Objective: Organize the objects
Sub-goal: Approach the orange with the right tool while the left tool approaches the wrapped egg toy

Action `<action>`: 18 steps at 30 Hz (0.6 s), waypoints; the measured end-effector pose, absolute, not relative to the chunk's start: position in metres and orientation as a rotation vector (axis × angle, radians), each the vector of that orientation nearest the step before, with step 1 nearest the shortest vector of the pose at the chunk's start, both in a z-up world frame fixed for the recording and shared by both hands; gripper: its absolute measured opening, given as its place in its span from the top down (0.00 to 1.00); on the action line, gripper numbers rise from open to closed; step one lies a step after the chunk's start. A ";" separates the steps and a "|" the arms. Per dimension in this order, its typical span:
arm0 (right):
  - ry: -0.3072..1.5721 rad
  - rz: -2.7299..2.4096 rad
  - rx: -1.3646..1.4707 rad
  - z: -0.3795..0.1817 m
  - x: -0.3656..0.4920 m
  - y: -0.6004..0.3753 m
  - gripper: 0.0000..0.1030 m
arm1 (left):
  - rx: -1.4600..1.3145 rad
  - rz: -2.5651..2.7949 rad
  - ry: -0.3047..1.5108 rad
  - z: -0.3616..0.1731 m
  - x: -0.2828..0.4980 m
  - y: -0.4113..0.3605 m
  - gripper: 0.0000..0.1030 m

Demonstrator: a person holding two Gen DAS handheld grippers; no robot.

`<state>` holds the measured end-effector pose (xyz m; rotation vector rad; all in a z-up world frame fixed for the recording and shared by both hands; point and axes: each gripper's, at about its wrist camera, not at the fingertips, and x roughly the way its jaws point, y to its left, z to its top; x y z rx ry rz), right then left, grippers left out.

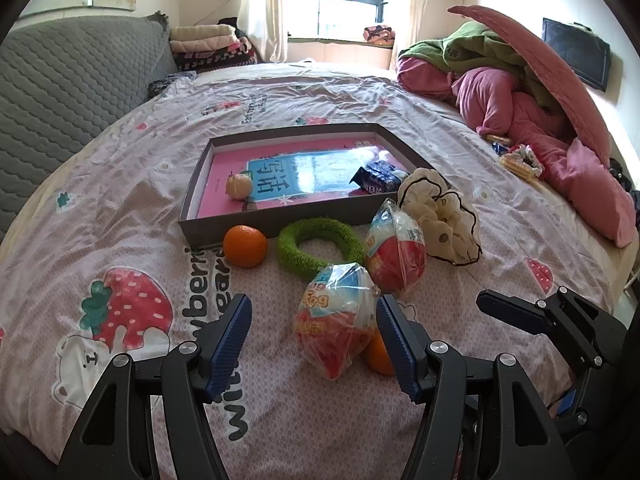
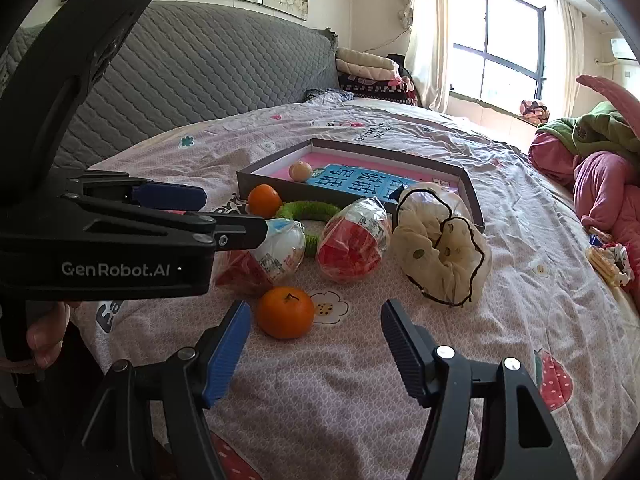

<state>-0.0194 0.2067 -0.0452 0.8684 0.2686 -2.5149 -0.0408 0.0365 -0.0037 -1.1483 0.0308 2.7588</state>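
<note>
A grey shallow box [image 1: 224, 228] [image 2: 276, 184] lies on the bed, holding a pink-and-blue book [image 1: 304, 176], a small pale ball [image 1: 239, 186] [image 2: 300, 171] and a dark blue packet [image 1: 378, 178]. In front of it lie an orange [image 1: 245, 246] [image 2: 264, 200], a green fuzzy ring [image 1: 320, 246] [image 2: 306, 210], two wrapped egg toys [image 1: 396, 252] [image 1: 336, 324] [image 2: 354, 240] [image 2: 276, 252], a cream scrunchie [image 1: 444, 220] [image 2: 444, 248] and a second orange [image 2: 285, 312] [image 1: 378, 354]. My left gripper [image 1: 314, 344] [image 2: 234, 216] is open around the near egg toy. My right gripper [image 2: 316, 350] [image 1: 496, 308] is open, just right of the second orange.
A grey quilted headboard [image 1: 60, 92] [image 2: 200, 64] stands at the left. Pink and green bedding [image 1: 520, 92] [image 2: 592, 160] is piled at the right. Small packets [image 1: 520, 160] [image 2: 608, 258] lie beside it. Folded blankets [image 1: 208, 46] sit by the window.
</note>
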 end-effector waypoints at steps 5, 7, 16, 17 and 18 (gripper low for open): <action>0.260 -2.510 0.879 -0.047 -0.019 0.206 0.35 | -1.175 2.743 0.034 -0.008 -0.041 0.039 0.36; 0.261 -2.507 0.885 -0.048 -0.019 0.205 0.35 | -1.183 2.737 0.037 -0.009 -0.041 0.039 0.36; 0.252 -2.493 0.903 -0.052 -0.021 0.205 0.35 | -1.199 2.723 0.041 -0.014 -0.043 0.041 0.36; 0.250 -2.492 0.905 -0.052 -0.021 0.205 0.35 | -1.203 2.720 0.039 -0.015 -0.043 0.041 0.36; 0.249 -2.490 0.907 -0.053 -0.022 0.205 0.35 | -1.204 2.719 0.037 -0.016 -0.043 0.041 0.36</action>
